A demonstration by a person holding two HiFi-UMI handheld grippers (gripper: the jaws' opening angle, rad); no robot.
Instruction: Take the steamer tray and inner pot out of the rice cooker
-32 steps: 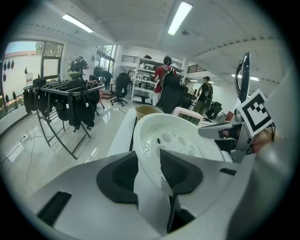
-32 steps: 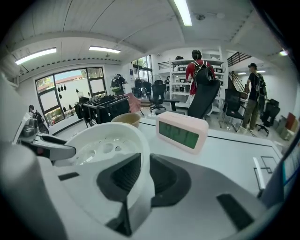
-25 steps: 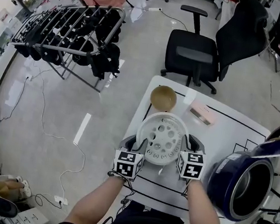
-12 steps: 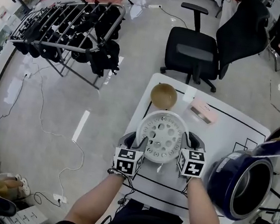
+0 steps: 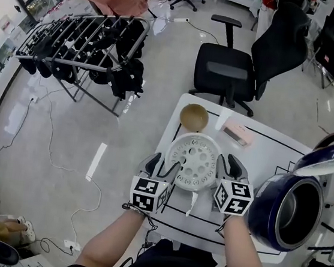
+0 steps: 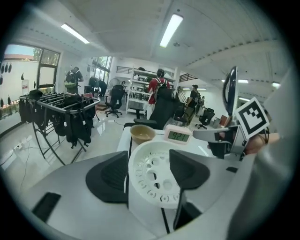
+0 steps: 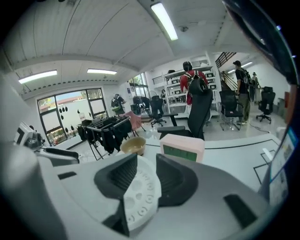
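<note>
Left gripper (image 5: 162, 166) wide, right gripper (image 5: 227, 171) narrower: both have just been opening, with the rim of the steamer tray (image 5: 195, 161) loose between their jaws as it lies on the table (image 5: 273, 154), so raise them straight clear before you reach for the inner pot (image 5: 295, 216) in the rice cooker (image 5: 265, 216).

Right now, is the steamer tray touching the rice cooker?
Apart. The head view shows bare white table between the steamer tray and the rice cooker.

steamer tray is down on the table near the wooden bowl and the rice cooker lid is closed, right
Not quite: the rice cooker lid stands open, as the head view shows. The steamer tray does lie on the table near the wooden bowl.
</note>
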